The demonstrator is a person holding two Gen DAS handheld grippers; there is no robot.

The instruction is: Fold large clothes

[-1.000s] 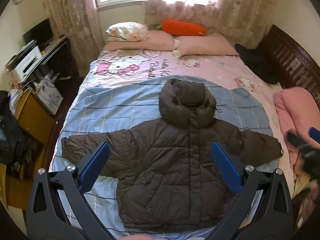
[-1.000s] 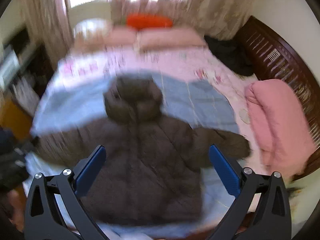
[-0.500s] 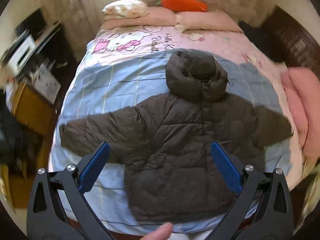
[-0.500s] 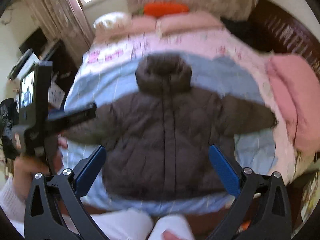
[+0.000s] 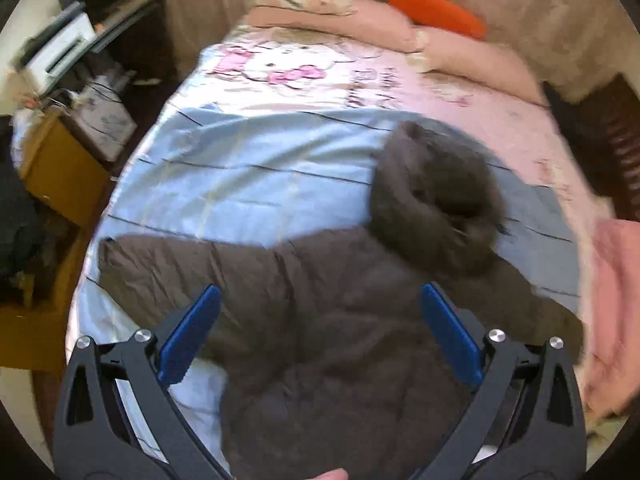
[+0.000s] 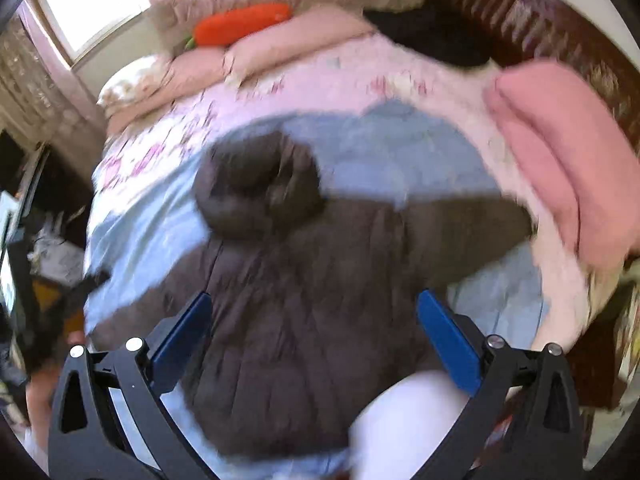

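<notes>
Left wrist view looks down over the left tool (image 5: 316, 316), its blue pads (image 5: 190, 334) spread wide with nothing between them. Below it a dark brown puffer coat (image 5: 340, 340) lies flat on a blue sheet (image 5: 248, 168) spread over the bed (image 5: 440, 92) — hood (image 5: 436, 200) toward the pillows, one sleeve (image 5: 168, 268) stretched out toward the bed's left edge. An orange carrot cushion (image 5: 436, 10) rests on the pink pillows (image 5: 472, 60) at the head. Left of the bed stands a cluttered desk (image 5: 68, 52) with a white box-like device on it.

Right wrist view is blurred, yet the right tool (image 6: 312, 328) also shows its pads (image 6: 448, 344) far apart and empty, hanging over the coat's (image 6: 296, 320) body. The hood (image 6: 256, 184) points toward the pillows, and the other sleeve (image 6: 468, 224) reaches toward a folded pink blanket (image 6: 568, 160) at the bed's right side. A dark garment (image 6: 436, 38) lies by the wooden bed frame (image 6: 532, 20). Something white (image 6: 404, 420) at the bottom edge is probably the person's clothing — too smeared to be sure.
</notes>
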